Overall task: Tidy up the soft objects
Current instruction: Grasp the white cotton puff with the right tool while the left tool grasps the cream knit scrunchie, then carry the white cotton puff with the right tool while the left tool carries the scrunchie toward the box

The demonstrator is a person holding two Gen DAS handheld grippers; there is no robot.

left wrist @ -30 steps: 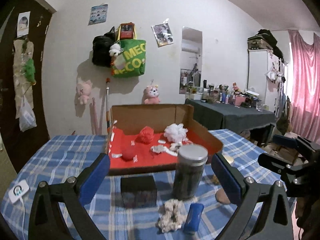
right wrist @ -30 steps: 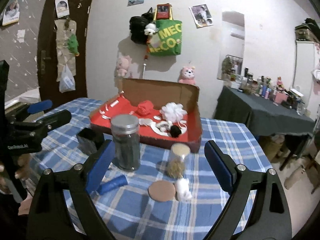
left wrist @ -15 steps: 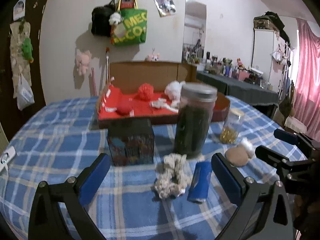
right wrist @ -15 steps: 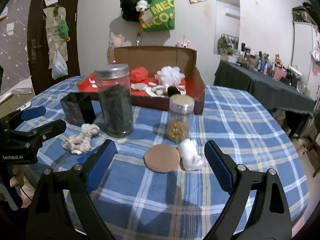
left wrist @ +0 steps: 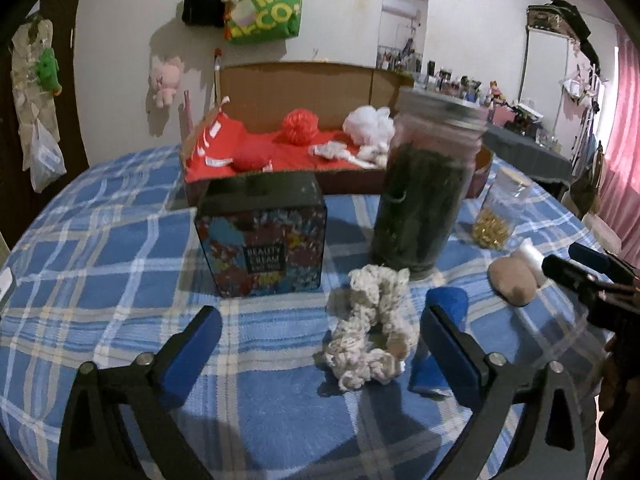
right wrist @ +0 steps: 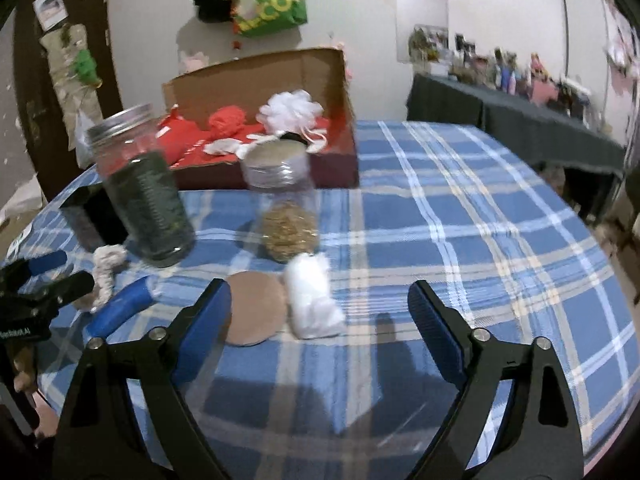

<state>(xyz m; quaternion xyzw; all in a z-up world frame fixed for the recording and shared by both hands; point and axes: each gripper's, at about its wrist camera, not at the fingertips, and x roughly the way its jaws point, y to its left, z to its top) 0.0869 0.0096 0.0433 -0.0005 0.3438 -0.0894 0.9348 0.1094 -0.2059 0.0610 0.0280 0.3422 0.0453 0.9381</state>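
On the table [left wrist: 100, 248], a knitted scrunchie [left wrist: 370, 334] lies at lower centre before a tall jar [left wrist: 424, 192], a printed box [left wrist: 262, 240] to its left, a cardboard tray [left wrist: 304, 80] behind, a small jar [left wrist: 498, 216] at right.

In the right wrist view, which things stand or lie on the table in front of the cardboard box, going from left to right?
dark jar → blue roll → brown disc → white soft bundle

My right-hand view smears the far shelf clutter [right wrist: 516, 72]; the tall jar [right wrist: 142, 188] half hides the dark box [right wrist: 90, 216] behind it.
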